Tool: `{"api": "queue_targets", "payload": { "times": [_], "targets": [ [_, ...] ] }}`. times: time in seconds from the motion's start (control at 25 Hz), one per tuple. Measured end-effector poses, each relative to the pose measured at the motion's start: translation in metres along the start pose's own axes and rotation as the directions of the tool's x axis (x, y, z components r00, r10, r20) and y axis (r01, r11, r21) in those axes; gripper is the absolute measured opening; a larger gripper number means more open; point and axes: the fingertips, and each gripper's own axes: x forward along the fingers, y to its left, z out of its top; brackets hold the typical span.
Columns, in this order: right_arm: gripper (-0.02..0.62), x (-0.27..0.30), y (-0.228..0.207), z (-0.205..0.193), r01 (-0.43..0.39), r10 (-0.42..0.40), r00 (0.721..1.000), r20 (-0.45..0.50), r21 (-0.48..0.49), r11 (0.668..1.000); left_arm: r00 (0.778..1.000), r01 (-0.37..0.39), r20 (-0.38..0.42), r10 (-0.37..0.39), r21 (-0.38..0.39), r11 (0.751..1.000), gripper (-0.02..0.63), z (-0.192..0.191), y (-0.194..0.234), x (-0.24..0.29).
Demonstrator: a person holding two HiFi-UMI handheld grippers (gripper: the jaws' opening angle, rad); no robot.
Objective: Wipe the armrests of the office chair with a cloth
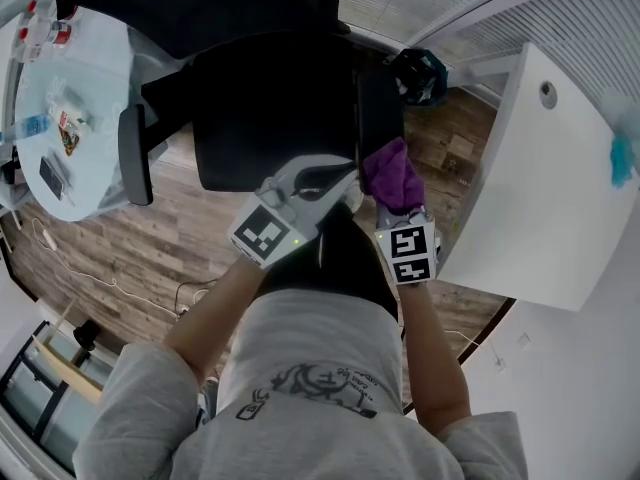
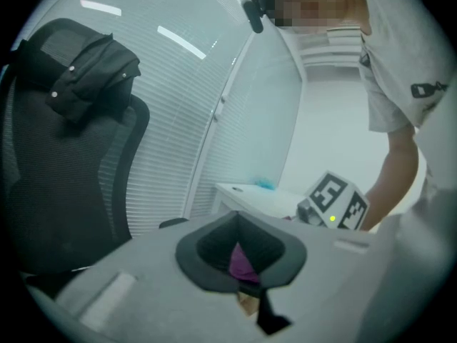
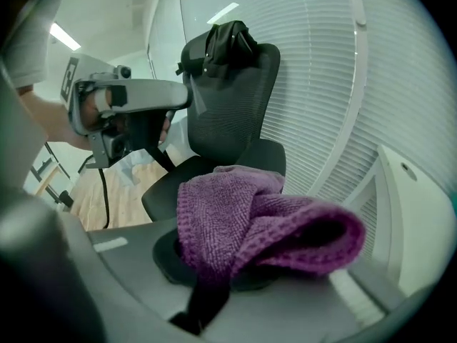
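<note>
The black office chair (image 1: 270, 98) stands in front of me, with one armrest (image 1: 133, 153) on its left and the other (image 1: 378, 108) on its right. My right gripper (image 1: 392, 196) is shut on a bunched purple cloth (image 1: 393, 176), held just short of the right armrest. In the right gripper view the cloth (image 3: 250, 220) hangs over the jaws, with the chair (image 3: 232, 98) behind it. My left gripper (image 1: 340, 175) hovers over the seat's front edge beside the cloth, shut with nothing in it. That left gripper (image 3: 182, 95) shows as a single closed bar.
A dark jacket (image 2: 89, 66) is draped over the chair's backrest. A white desk (image 1: 540, 168) stands close on the right, carrying a teal object (image 1: 620, 158). A round glass table (image 1: 95, 118) with small items is at the left. Cables (image 1: 110, 278) lie on the wooden floor.
</note>
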Motion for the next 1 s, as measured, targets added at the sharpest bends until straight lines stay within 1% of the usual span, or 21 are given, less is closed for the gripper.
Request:
{"api": "queue_targets", "payload": {
  "times": [0.24,0.44,0.52,0.6,1.0],
  "targets": [
    [0.029,-0.014,0.010,-0.015,0.022,-0.023,1.000,0.014,0.031,0.999,1.000,0.012,-0.002,-0.012,-0.001,1.000,0.002,0.001,-0.003,0.004],
    [0.031,-0.011,0.007,-0.012,0.008,-0.009,1.000,0.021,0.070,0.998,1.000,0.010,0.007,-0.010,0.003,1.000,0.002,0.004,-0.001,0.002],
    [0.031,-0.006,0.002,-0.006,0.001,-0.004,1.000,0.030,0.097,0.995,1.000,0.008,0.008,-0.009,0.007,1.000,0.002,0.005,0.000,0.000],
    [0.030,0.002,-0.004,0.002,0.001,-0.005,0.999,0.036,0.104,0.995,1.000,0.006,0.005,-0.006,0.008,1.000,0.002,0.004,0.002,-0.002],
    [0.031,0.046,-0.036,0.054,-0.001,-0.001,0.999,0.036,0.054,0.999,1.000,-0.009,0.016,0.009,-0.001,1.000,0.002,0.000,0.006,-0.012]
  ]
}}
